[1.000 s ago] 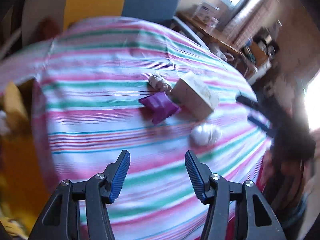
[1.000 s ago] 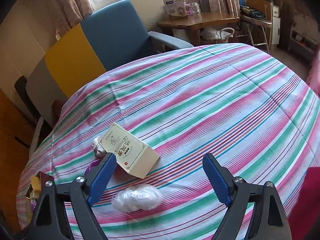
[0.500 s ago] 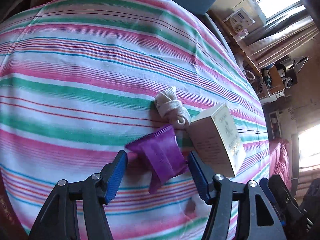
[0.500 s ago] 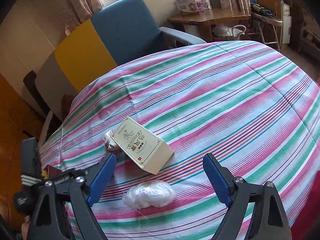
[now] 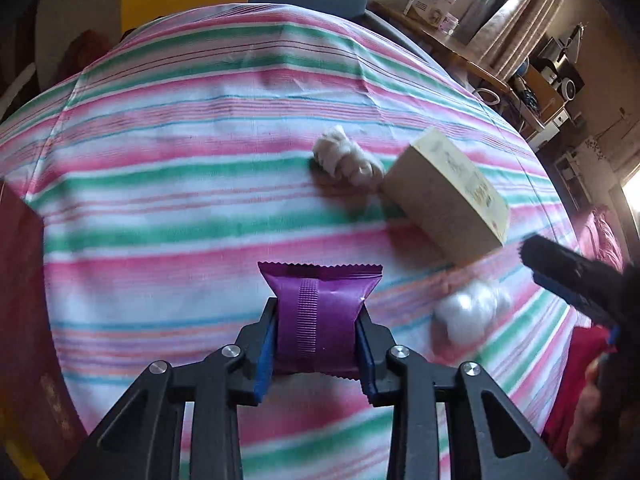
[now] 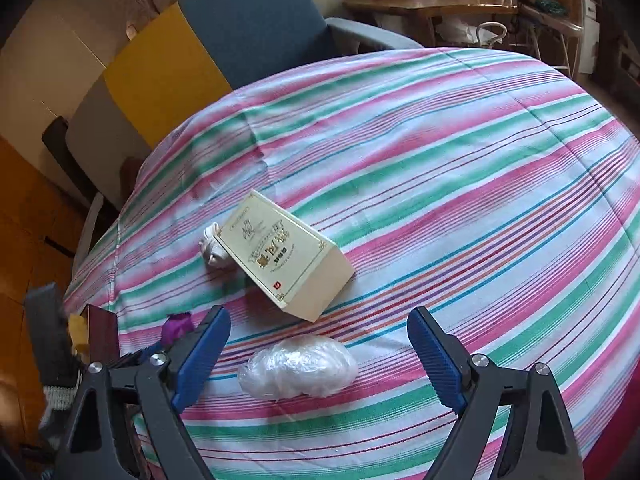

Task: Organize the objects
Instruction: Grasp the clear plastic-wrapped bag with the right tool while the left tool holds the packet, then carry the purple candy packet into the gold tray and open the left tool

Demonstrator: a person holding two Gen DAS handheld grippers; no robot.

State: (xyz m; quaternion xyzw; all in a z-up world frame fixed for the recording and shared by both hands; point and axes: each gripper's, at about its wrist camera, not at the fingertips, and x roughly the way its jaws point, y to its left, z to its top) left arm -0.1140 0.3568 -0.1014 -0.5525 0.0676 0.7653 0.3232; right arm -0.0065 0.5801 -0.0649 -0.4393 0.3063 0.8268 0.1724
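Left gripper (image 5: 316, 340): clenched on purple packet (image 5: 320, 312), held just above the striped cloth (image 5: 180, 184).
Right gripper (image 6: 320, 356): jaws wide apart, nothing in them, hovering over clear bag wad (image 6: 298, 366).
Done: prob. only the packet picked up; drop spot not seen.
Left: box (image 6: 280, 260), white sock roll (image 5: 348, 160) touching box, bag wad; all on cloth.
Room: far half of table bare, plenty of space.
Edges: near & left rim close; dark red box (image 5: 24, 320) at left edge.

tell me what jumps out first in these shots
The purple snack packet pinched in the left gripper dominates the left wrist view. Beyond it on the striped tablecloth lies a cream printed box with a rolled white sock touching its far end. A crumpled clear plastic bag sits between the open right gripper's fingers.
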